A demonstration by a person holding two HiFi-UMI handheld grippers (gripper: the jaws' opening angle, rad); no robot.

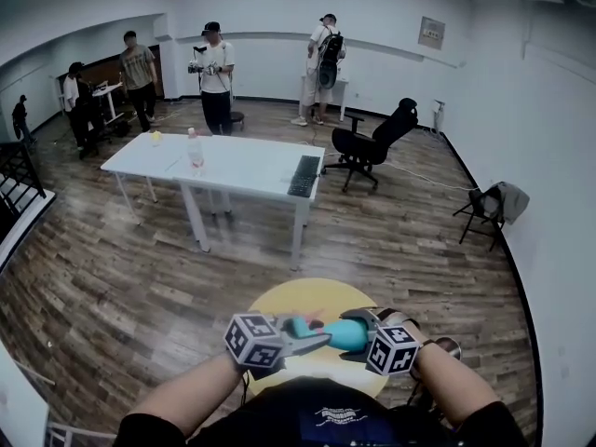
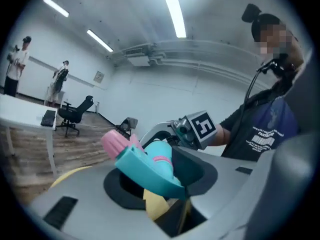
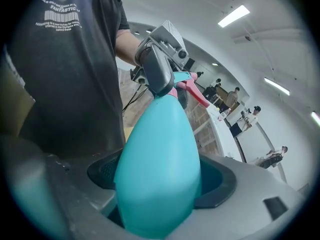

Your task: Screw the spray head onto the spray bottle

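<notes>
The left hand-held gripper is pinching the spray head, which is blue-green with a pink tip. The right hand-held gripper is pinching the fat end of the blue-green spray bottle. The two hand-held grippers face each other, very close, with the bottle lying between them. The spray head sits at the thin end of the bottle, on the far side from the right hand-held gripper. I cannot tell how far it is screwed on. From the right hand-held gripper, the big bottle blocks most of what is ahead. From the left one, the spray head hides the bottle behind it

Right under both hand-held grippers is a round yellow desk on a wood floor. Far ahead of them stands a long white desk with a clear bottle and a black keyboard on it. A black chair is past that desk, off to the right hand-held gripper's side. Some people stand at the back wall. Nothing stands between the hand-held grippers and the white desk
</notes>
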